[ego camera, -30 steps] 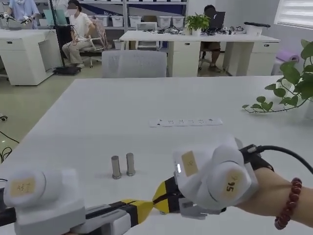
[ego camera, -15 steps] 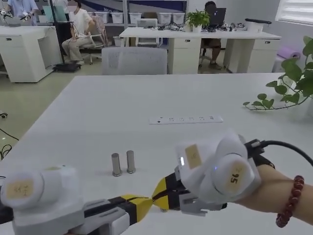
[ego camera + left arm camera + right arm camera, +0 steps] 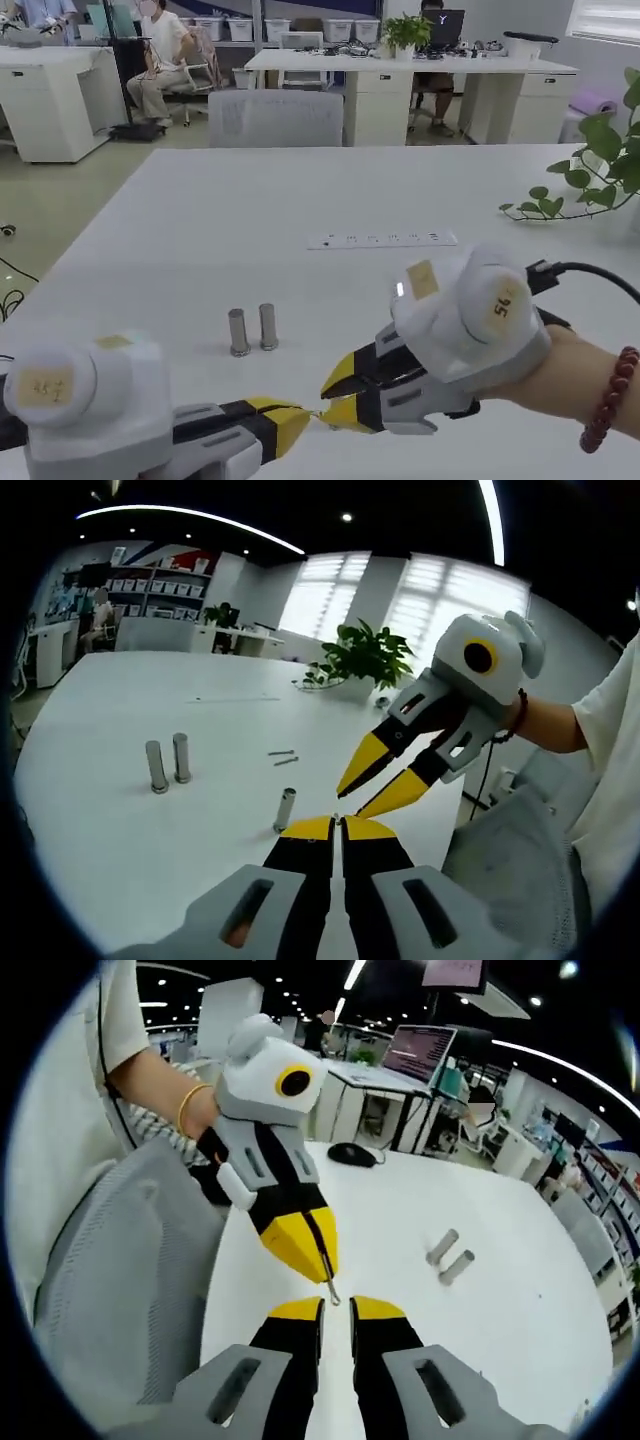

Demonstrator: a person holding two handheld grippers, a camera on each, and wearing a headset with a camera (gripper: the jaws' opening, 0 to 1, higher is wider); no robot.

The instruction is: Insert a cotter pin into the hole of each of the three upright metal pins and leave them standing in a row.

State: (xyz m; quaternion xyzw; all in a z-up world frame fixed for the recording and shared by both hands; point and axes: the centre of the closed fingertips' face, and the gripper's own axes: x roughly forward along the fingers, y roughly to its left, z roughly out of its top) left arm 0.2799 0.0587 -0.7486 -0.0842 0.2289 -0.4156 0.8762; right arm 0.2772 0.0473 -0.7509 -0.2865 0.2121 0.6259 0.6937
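— Since the picture of one second ago, what is different?

— The right gripper [image 3: 324, 402] has opened. Before, its yellow tips were pressed against the tips of the left gripper [image 3: 298, 414]. Now its two jaws stand clearly apart and it has drawn back a little.

— And the left one?

— Its jaws are closed with no gap, and a thin cotter pin [image 3: 329, 1282] sticks out from between the tips (the right gripper view shows it best, pointing toward the gap of the right jaws). I judge that it is held by one end so that the free end can go first into a hole.

— Where are the metal pins?

— Two metal pins [image 3: 238, 332] stand upright just beside each other on the table [image 3: 300, 200], beyond the grippers. The third metal pin [image 3: 285, 810] is near the left gripper's tips, apart from the pair. I cannot tell if it is straight or leaning. Two spare cotter pins [image 3: 283, 752] lie flat beyond it.

— Why is the third one so close?

— Probably it is the one in work, kept where both tools can reach it. The holes are too small to see, so I cannot say if any is already filled.

— What does the next move need?

— I think the open right gripper must steady the third pin, because a push from the wire could tip it over.
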